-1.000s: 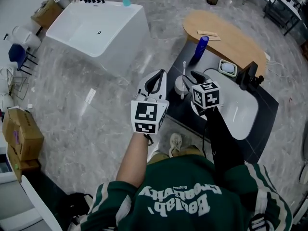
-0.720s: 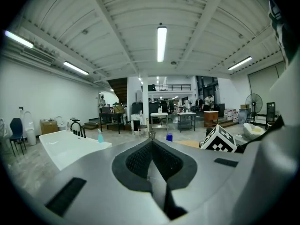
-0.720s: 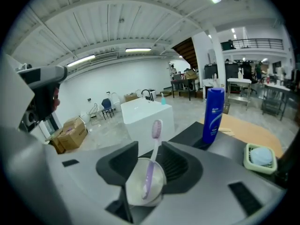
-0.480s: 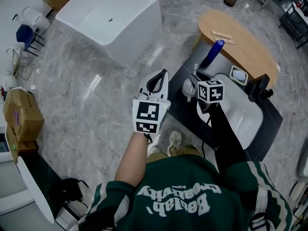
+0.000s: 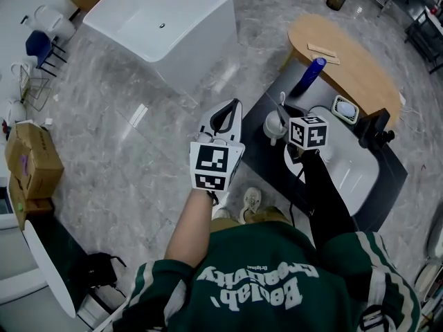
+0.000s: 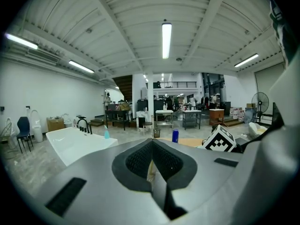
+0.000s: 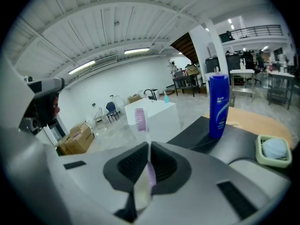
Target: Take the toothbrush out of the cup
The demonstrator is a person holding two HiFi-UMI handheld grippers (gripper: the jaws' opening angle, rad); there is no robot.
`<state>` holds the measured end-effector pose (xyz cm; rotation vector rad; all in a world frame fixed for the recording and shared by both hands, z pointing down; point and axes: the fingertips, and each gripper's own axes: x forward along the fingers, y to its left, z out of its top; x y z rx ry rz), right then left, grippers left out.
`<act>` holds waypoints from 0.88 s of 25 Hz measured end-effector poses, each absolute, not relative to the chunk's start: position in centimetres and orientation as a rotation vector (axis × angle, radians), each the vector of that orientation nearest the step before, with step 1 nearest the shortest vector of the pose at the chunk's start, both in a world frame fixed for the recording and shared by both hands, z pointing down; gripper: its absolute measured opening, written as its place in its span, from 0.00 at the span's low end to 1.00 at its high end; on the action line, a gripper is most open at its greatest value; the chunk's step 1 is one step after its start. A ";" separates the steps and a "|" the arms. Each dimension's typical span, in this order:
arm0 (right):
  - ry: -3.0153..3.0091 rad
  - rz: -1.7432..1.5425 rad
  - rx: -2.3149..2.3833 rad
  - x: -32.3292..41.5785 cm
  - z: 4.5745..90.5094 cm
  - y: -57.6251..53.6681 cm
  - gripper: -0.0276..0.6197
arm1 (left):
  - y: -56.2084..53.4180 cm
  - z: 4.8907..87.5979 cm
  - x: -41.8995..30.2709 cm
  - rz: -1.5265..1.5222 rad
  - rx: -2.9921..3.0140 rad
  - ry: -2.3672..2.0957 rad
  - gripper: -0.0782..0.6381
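Far left in head view: cardboard box (image 5: 31, 161) on the floor. White bathtub (image 5: 166, 26) at upper left, well apart from the counter.

Left gripper (image 5: 225, 111) is held out over the floor, just left of the dark counter (image 5: 266, 158). In the left gripper view its jaws are pressed together with nothing between them; left gripper (image 6: 152, 165) is empty.

White cup (image 5: 272, 126) stands on the counter's near-left corner, just left of the white basin (image 5: 353, 168). Toothbrush (image 5: 282, 102) stands upright in the cup, head sticking up above the rim.

Right gripper (image 5: 284, 116) is at the cup. In the right gripper view its jaws have just been closing and are nearly together, clamped on the toothbrush (image 7: 140, 118) shaft, with the pink-bristled head standing up past the right gripper (image 7: 147, 172) tips.

Blue bottle (image 5: 309, 75) stands upright behind the cup, at the counter's far end by the wooden table (image 5: 353, 64). Green soap dish (image 5: 344, 109) sits right of the bottle, beside the basin. Black faucet (image 5: 377, 123) is at the basin's right edge.
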<state>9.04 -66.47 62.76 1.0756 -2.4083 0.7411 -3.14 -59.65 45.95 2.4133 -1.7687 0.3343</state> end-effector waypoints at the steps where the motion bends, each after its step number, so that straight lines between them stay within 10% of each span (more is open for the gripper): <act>1: -2.418 0.741 1.079 9.1 62.5 -66.4 0.08 | -59.6 45.8 -3.0 0.331 2.417 -1.768 0.10; 22: -2.611 0.416 1.521 11.4 44.6 -63.8 0.08 | -60.3 40.2 -2.0 0.195 2.625 -1.530 0.10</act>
